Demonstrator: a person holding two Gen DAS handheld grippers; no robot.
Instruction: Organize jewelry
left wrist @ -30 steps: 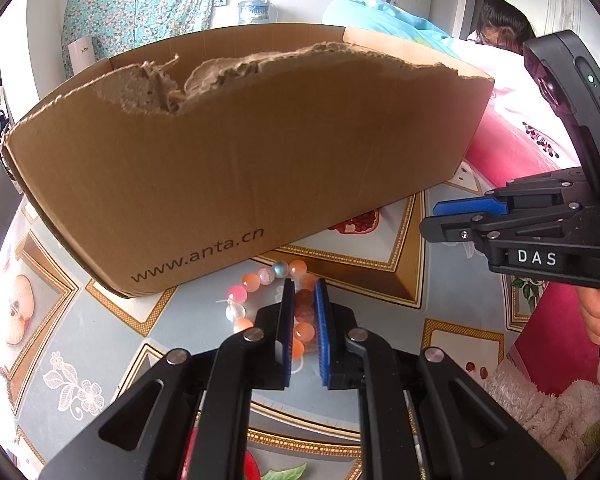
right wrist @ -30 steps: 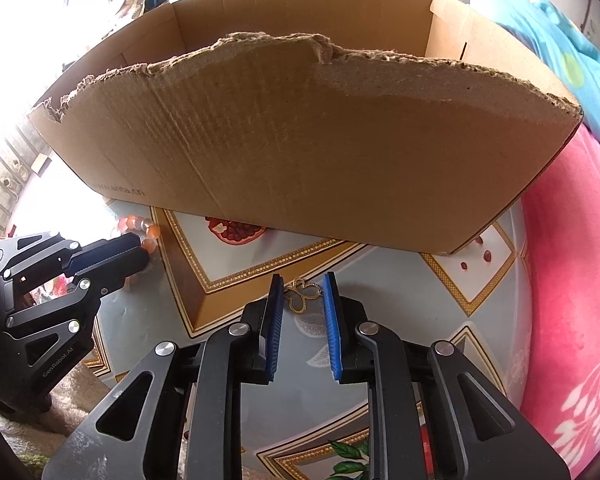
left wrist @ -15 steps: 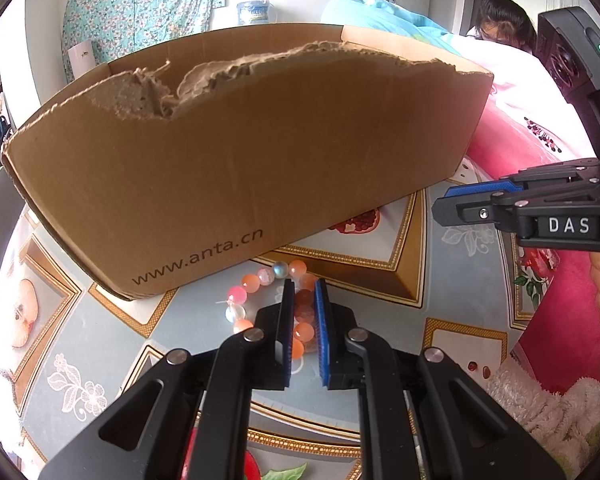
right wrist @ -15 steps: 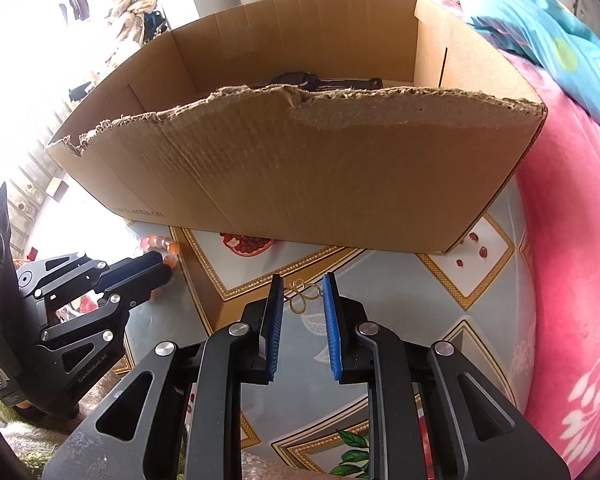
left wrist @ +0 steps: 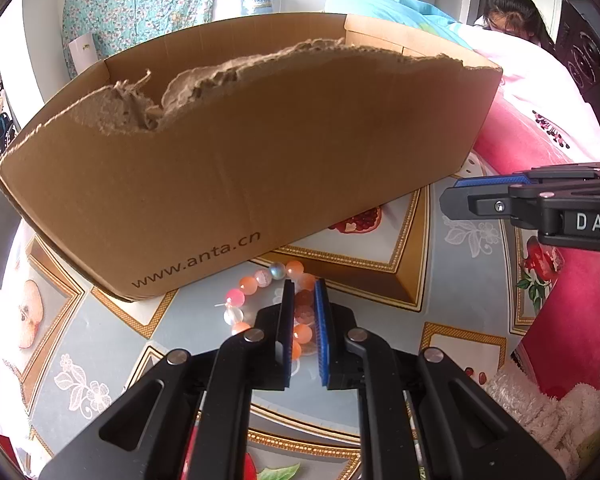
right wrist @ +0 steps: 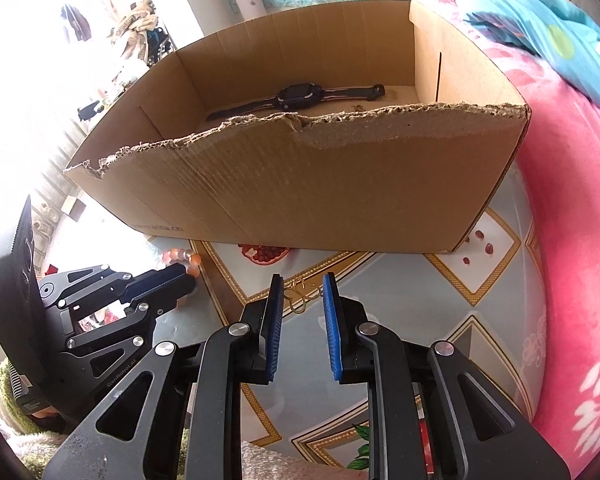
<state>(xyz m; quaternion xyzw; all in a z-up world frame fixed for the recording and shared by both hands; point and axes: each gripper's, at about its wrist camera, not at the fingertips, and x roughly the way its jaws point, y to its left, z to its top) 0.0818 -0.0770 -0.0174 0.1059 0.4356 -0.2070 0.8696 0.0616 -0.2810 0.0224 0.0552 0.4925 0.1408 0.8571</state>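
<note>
The orange-and-pink beaded bracelet [left wrist: 276,304] lies flat on the patterned tablecloth [left wrist: 380,380] just before the torn brown cardboard box [left wrist: 236,168], the left gripper [left wrist: 302,328] clamped across its right side. Rightward, the right gripper [right wrist: 300,316], jaws apart, straddles a thin gold chain [right wrist: 298,296]; bare cloth surrounds it.

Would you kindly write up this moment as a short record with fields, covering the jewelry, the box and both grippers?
box: torn-edged cardboard box standing on the patterned tablecloth
inside box: dark wristwatch lying flat near the far wall
bead bracelet: orange and pink beads on the cloth in front of the box
left gripper: jaws narrowly apart, straddling one side of the bracelet
gold chain: small, on the cloth
right gripper: open, jaws on either side of the chain
still outside box: bracelet and chain
</note>
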